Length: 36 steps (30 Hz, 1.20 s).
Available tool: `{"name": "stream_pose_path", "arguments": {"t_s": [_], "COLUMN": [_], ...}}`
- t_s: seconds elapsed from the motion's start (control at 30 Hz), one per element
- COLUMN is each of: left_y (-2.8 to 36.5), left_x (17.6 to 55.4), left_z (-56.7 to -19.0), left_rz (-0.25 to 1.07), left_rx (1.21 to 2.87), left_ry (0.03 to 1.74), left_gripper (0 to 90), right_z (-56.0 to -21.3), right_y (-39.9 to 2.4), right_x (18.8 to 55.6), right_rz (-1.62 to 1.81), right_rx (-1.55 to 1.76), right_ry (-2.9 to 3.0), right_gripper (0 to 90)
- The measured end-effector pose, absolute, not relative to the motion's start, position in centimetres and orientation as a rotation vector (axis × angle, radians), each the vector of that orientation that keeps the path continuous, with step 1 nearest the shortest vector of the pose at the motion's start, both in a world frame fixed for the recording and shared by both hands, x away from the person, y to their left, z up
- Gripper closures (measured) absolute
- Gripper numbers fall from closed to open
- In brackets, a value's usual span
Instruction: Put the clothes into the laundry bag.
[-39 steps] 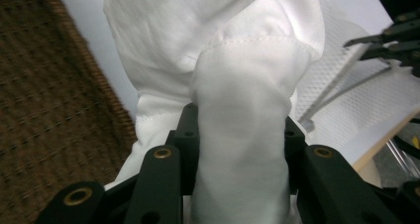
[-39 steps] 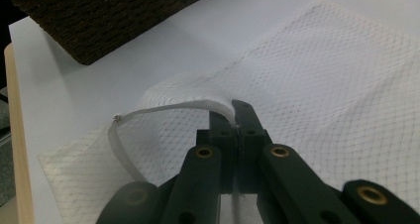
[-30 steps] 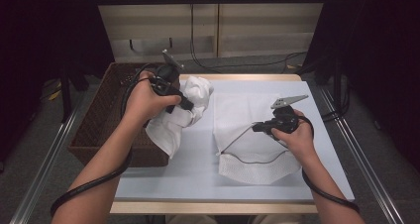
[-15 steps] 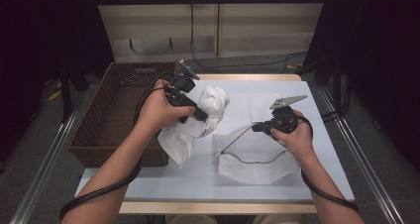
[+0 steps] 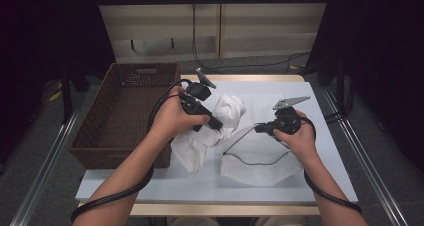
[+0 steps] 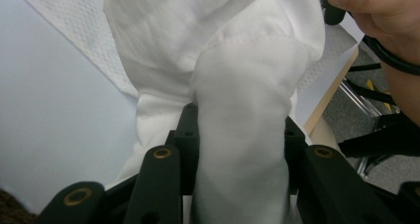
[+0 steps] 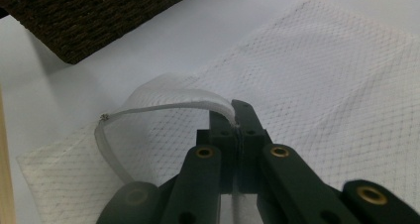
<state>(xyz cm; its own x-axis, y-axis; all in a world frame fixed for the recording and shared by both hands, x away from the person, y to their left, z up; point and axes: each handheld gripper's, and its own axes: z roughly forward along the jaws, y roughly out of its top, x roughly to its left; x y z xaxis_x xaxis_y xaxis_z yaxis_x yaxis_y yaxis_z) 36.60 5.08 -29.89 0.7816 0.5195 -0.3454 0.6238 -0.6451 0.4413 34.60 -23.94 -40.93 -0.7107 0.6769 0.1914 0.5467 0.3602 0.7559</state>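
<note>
A white cloth (image 5: pixel 220 123) hangs bunched above the middle of the table (image 5: pixel 150 186), its upper part bulging up and its lower end drooping down to touch the pale tabletop near the basket's front corner. In the left gripper view the cloth (image 6: pixel 237 105) fills the space between the two black jaws, which press on a thick fold of it from both sides, so the left gripper (image 5: pixel 216 124) is pinching the cloth. The person's left hand (image 5: pixel 175 118) wraps around that gripper, with its cable looping back along the forearm.

Just beside the cloth, to the right, lies a white mesh bag (image 5: pixel 260 161), spread flat on the table. Its near edge is lifted: the right gripper (image 5: pixel 257 128) has its jaws pressed together on the bag's rim. In the right gripper view the rim (image 7: pixel 168 107) arches up as a pale band from the mesh (image 7: pixel 322 85) into the closed jaw tips, leaving the bag's mouth held open as a loop. The right hand (image 5: pixel 295 136) grips that tool low over the bag, a grey three-cornered plate standing on top of it.

At the left edge of the table sits a dark brown woven basket (image 5: pixel 125 111), close to the hanging cloth. Behind the table there is a light wooden panel (image 5: pixel 220 31) with cables trailing along the floor.
</note>
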Motion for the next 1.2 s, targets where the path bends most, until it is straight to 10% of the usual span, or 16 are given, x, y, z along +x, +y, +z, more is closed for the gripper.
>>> {"name": "stream_pose_path", "arguments": {"t_s": [1.2], "left_y": [1.1], "left_x": [34.1], "left_z": [-32.8], "left_rz": [-0.373], "left_rx": [2.473], "left_ry": [0.684], "left_gripper": [65.1], "right_z": [-40.7], "right_y": [-23.9], "right_x": [35.3], "right_rz": [1.262], "right_rx": [1.140], "right_ry": [2.427], "right_gripper": [89.4]}}
